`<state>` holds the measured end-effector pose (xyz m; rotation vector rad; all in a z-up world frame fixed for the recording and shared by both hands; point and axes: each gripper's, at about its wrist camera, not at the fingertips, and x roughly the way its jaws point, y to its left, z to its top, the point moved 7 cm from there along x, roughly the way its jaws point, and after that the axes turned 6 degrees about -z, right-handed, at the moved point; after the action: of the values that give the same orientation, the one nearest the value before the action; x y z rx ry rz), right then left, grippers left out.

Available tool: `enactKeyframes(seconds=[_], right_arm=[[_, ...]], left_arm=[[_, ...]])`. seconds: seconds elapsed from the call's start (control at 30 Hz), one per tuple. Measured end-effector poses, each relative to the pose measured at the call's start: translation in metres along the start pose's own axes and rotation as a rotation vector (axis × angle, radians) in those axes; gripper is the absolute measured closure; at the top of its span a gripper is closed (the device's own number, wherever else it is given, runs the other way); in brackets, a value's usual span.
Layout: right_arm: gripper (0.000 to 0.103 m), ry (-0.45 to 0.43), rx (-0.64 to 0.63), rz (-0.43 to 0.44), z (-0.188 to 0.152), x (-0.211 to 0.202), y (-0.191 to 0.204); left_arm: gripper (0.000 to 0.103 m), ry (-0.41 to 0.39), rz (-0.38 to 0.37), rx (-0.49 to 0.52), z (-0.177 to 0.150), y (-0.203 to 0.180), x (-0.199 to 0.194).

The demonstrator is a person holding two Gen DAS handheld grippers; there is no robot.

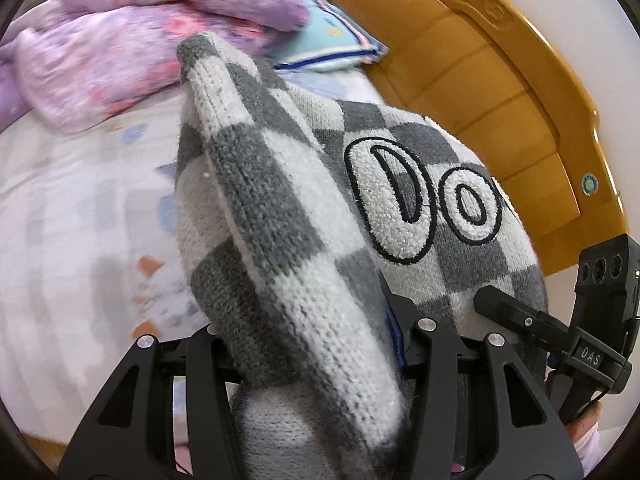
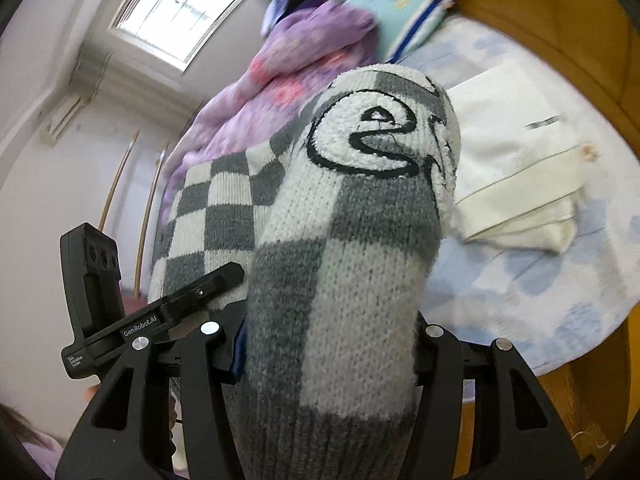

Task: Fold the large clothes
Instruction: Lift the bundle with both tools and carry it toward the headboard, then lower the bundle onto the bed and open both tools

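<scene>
A thick grey-and-white checkered knit sweater (image 1: 280, 216) with big outlined letters hangs bunched above the bed. In the left wrist view a fold of it fills the space between the jaws of my left gripper (image 1: 316, 344), which is shut on it. The right wrist view shows another thick roll of the sweater (image 2: 344, 264) clamped in my right gripper (image 2: 328, 340). Both grippers hold it side by side: the right gripper's finger (image 1: 520, 312) shows at the right edge of the left view, and the left gripper's finger (image 2: 200, 292) rests against the knit in the right view.
Below lies a pale patterned bed sheet (image 1: 80, 208). A purple floral quilt (image 1: 132, 40) and a light blue pillow (image 1: 332, 36) sit at the bed's head. A wooden headboard (image 1: 500, 80) curves along the right. A folded white garment (image 2: 516, 168) lies on the sheet.
</scene>
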<state>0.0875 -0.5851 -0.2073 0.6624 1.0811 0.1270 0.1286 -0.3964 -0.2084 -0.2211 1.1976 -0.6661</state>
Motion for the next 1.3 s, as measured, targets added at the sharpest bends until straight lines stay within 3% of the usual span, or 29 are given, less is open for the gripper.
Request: enactKeyframes(seconds=[0.27, 0.43, 0.53, 0.57, 0.6, 0.63, 0.67, 0.7, 0.77, 0.8, 0.83, 0.87, 0.9, 0.93, 1.0, 1.1, 1.17, 1.3], right_arm=[[0.052, -0.074, 0.051, -0.048, 0.075, -0.001, -0.07], [0.052, -0.133, 0.065, -0.068, 0.137, 0.015, -0.118], [0.049, -0.129, 0.069, -0.104, 0.17, 0.046, -0.151], [0.043, -0.122, 0.074, -0.154, 0.176, 0.057, -0.166], [0.037, -0.102, 0.091, -0.297, 0.183, 0.075, -0.193], [0.034, -0.083, 0.108, -0.423, 0.184, 0.085, -0.216], [0.034, -0.062, 0.123, -0.552, 0.182, 0.09, -0.235], [0.034, -0.059, 0.13, -0.603, 0.18, 0.091, -0.244], [0.034, -0.126, 0.128, -0.553, 0.17, 0.08, -0.241], [0.036, -0.163, 0.102, -0.504, 0.166, 0.074, -0.234], [0.051, -0.186, 0.048, -0.481, 0.161, 0.07, -0.223], [0.075, -0.18, 0.014, -0.493, 0.158, 0.07, -0.219], [0.092, -0.156, -0.008, -0.503, 0.155, 0.073, -0.216], [0.097, -0.117, -0.013, -0.474, 0.153, 0.081, -0.214], [0.101, -0.074, 0.005, -0.454, 0.152, 0.097, -0.221], [0.103, 0.005, 0.057, -0.524, 0.152, 0.139, -0.255], [0.103, -0.004, 0.115, -0.558, 0.157, 0.151, -0.278], [0.101, 0.034, 0.112, -0.555, 0.165, 0.126, -0.255]], left_arm=[[0.054, 0.037, -0.039, 0.104, 0.069, -0.053, 0.086], [0.054, 0.001, -0.062, 0.121, 0.118, -0.072, 0.137], [0.053, -0.032, -0.071, 0.118, 0.143, -0.066, 0.176], [0.048, -0.026, -0.063, 0.109, 0.148, -0.056, 0.195], [0.046, -0.008, -0.035, 0.093, 0.151, -0.044, 0.215], [0.043, 0.056, 0.056, 0.058, 0.15, -0.017, 0.246], [0.048, 0.148, 0.142, 0.036, 0.143, 0.007, 0.272], [0.051, 0.208, 0.213, 0.032, 0.135, 0.025, 0.287], [0.052, 0.199, 0.225, 0.06, 0.127, 0.037, 0.285], [0.052, 0.19, 0.214, 0.072, 0.123, 0.039, 0.281], [0.052, 0.186, 0.218, 0.078, 0.12, 0.041, 0.277], [0.052, 0.179, 0.216, 0.08, 0.116, 0.041, 0.274], [0.052, 0.162, 0.185, 0.076, 0.115, 0.038, 0.271], [0.052, 0.155, 0.156, 0.071, 0.116, 0.036, 0.27], [0.054, 0.158, 0.121, 0.069, 0.115, 0.03, 0.277], [0.055, 0.231, 0.159, 0.048, 0.103, 0.039, 0.324], [0.053, 0.198, 0.105, 0.058, 0.097, 0.037, 0.352], [0.057, 0.178, 0.137, 0.089, 0.112, 0.027, 0.33]])
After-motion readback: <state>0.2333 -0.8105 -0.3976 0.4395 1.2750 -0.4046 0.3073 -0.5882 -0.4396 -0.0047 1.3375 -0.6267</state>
